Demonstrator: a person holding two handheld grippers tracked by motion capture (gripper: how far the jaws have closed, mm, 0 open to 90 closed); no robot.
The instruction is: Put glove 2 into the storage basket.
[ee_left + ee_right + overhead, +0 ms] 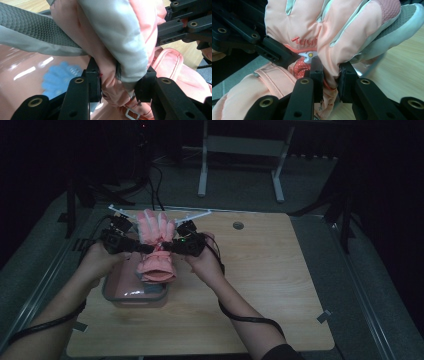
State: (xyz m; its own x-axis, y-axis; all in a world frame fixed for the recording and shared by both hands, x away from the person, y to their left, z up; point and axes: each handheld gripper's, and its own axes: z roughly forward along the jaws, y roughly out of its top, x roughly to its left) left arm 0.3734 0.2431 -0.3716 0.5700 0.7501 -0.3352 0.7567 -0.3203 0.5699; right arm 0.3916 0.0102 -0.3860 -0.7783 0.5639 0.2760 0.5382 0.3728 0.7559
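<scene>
Both grippers clamp the pink glove [156, 245] at its wrist: the left gripper [136, 247] from the left, the right gripper [167, 246] from the right. Held between the 2, the glove hangs fingers-forward over a pink tray [116, 292] on the wooden table [260, 285].

Padded pink glove [156, 245], grey palm, fingers pointing away, held up over pink tray [135, 298]

glove [312, 30] | red embroidered lettering on its back, partly hidden by a fold | reads "Terch", uncertain
</scene>
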